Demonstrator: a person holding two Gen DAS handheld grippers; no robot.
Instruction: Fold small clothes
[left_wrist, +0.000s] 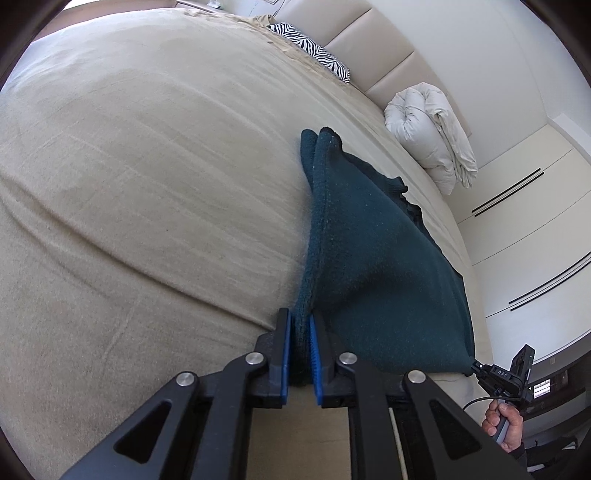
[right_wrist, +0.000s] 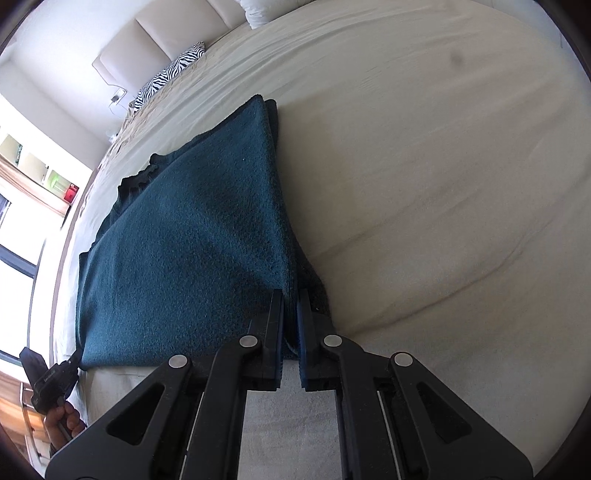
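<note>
A dark teal knit garment (left_wrist: 373, 251) lies folded over on the beige bed sheet (left_wrist: 147, 184). My left gripper (left_wrist: 300, 321) is shut on its near left corner, cloth pinched between the blue pads. My right gripper (right_wrist: 291, 299) is shut on the near right corner of the same garment (right_wrist: 192, 243). The near edge is stretched between the two grippers, slightly lifted. The right gripper also shows at the far right of the left wrist view (left_wrist: 476, 367). The left gripper shows at the lower left of the right wrist view (right_wrist: 75, 360).
A zebra-print pillow (left_wrist: 314, 51) and a rolled white duvet (left_wrist: 432, 136) lie at the head of the bed by the padded headboard (left_wrist: 373, 48). White wardrobe doors (left_wrist: 524, 229) stand beside the bed. A window (right_wrist: 18, 236) is on the other side.
</note>
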